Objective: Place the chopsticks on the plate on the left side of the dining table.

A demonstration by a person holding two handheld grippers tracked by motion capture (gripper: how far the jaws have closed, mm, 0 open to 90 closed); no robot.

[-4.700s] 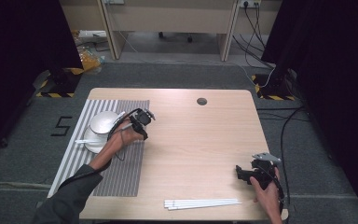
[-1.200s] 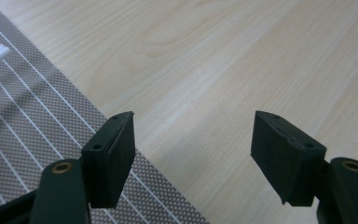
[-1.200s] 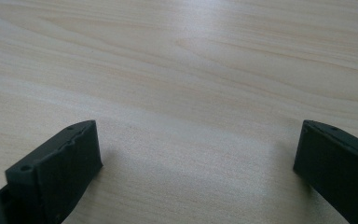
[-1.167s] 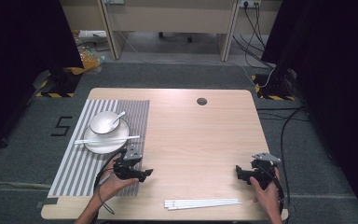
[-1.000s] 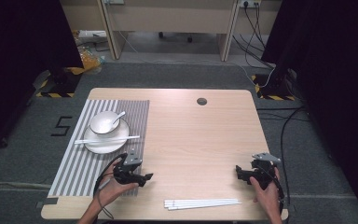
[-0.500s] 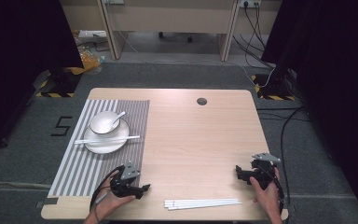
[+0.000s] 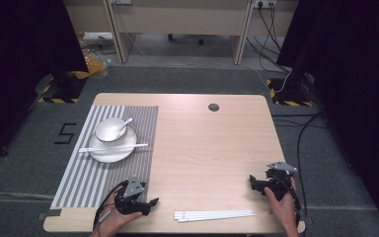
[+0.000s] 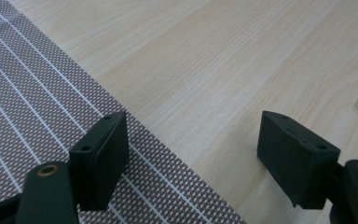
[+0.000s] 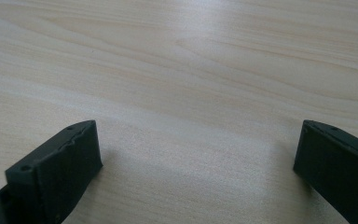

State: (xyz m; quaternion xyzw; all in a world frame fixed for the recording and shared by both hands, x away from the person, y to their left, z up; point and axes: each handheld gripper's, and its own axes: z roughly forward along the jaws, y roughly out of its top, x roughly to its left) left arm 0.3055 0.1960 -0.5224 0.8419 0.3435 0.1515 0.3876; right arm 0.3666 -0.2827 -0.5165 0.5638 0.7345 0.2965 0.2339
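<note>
Nearly at the chopsticks: left gripper closest

Nearest the person, the left gripper [image 7: 150, 202] hovered low at the table's [image 7: 212, 148] front edge, jaws just widened and wide apart with nothing between them. The white chopsticks [image 7: 214, 215] lay flat at its three o'clock, just beside it, long axis running nine to three along the edge. The right gripper [image 7: 252, 181] sat further off, also gaping and empty. Far at eleven o'clock stood the plate [image 7: 111, 153] with its bowl [image 7: 109, 130].

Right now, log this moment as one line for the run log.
left gripper: open, empty, jaws just opening, beside chopsticks | right gripper: open, empty | plate, bowl: on placemat
</note>
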